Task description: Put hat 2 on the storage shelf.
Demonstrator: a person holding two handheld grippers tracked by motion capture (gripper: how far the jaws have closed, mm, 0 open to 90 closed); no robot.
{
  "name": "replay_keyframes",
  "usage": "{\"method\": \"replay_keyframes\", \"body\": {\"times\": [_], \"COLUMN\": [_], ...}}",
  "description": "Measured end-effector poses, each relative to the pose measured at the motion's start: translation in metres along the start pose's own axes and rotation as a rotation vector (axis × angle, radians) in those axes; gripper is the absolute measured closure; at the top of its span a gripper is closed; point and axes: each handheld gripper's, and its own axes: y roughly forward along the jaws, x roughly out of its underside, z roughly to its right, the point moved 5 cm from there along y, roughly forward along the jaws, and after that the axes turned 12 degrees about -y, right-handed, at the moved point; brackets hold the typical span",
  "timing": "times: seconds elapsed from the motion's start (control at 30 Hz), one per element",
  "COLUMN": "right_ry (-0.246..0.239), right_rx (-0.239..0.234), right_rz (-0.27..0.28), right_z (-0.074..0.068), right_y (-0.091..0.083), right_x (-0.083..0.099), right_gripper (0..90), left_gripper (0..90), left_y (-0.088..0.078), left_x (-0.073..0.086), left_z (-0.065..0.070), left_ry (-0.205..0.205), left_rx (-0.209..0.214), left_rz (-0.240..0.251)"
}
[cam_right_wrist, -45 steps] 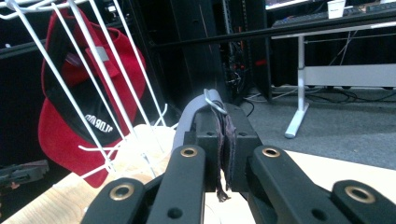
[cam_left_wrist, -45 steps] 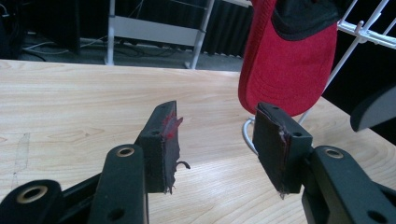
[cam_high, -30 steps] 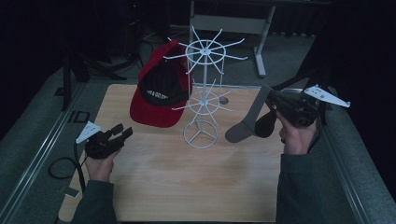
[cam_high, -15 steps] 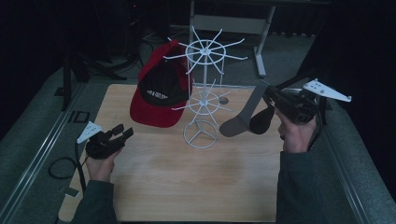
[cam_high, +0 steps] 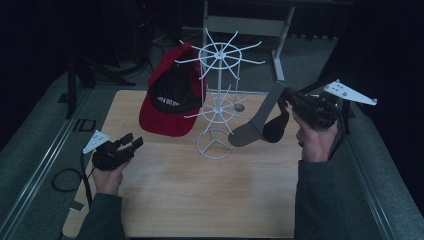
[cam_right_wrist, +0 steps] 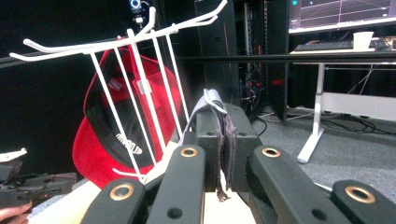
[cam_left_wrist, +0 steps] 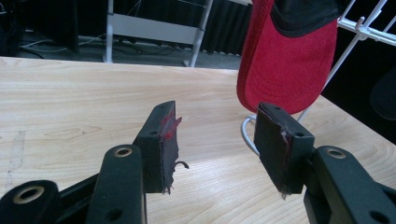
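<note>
Hanging from the right gripper [cam_high: 281, 97] at right of centre in the high view, the grey sock [cam_high: 252, 127] dangles with its toe just beside the white rack [cam_high: 218, 95], clear of the table [cam_high: 200, 200]. The jaws are pressed together on the sock's cuff, which shows as a grey edge [cam_right_wrist: 212, 100] pinched between the pads in the right gripper view. Compared with a second ago, the sock has risen and swung closer to the rack, its toe now lifted off the tabletop. The left gripper [cam_high: 127, 145], at lower left of the high view, has kept its place, its jaws spread with nothing between them; frayed red threads cling to one pad [cam_left_wrist: 161, 140].

A red cap [cam_high: 172, 100] hangs on the rack's left side. White lettering on its black front panel is too small and blurred to read. The sock's cuff is mostly hidden by the jaws. The room beyond the table is dark and hard to make out.
</note>
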Motion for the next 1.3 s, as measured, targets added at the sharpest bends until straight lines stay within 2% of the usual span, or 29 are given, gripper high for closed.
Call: {"method": "replay_keyframes", "body": {"times": [0.63,1.3], "right_ry": [-0.025,-0.070], "right_rx": [-0.001,-0.011], "right_rz": [0.021,0.051], "right_z": [-0.002,-0.010], "right_y": [0.005,0.009], "right_x": [-0.019,-0.047], "right_gripper": [86.4,86.4], "left_gripper": [50.1,50.1], "left_y": [0.001,0.002], "left_x": [0.000,0.000], "left_z": [0.000,0.001], "left_ry": [-0.021,-0.018], "left_rx": [0.019,0.020], "left_rz": [-0.001,-0.001]}}
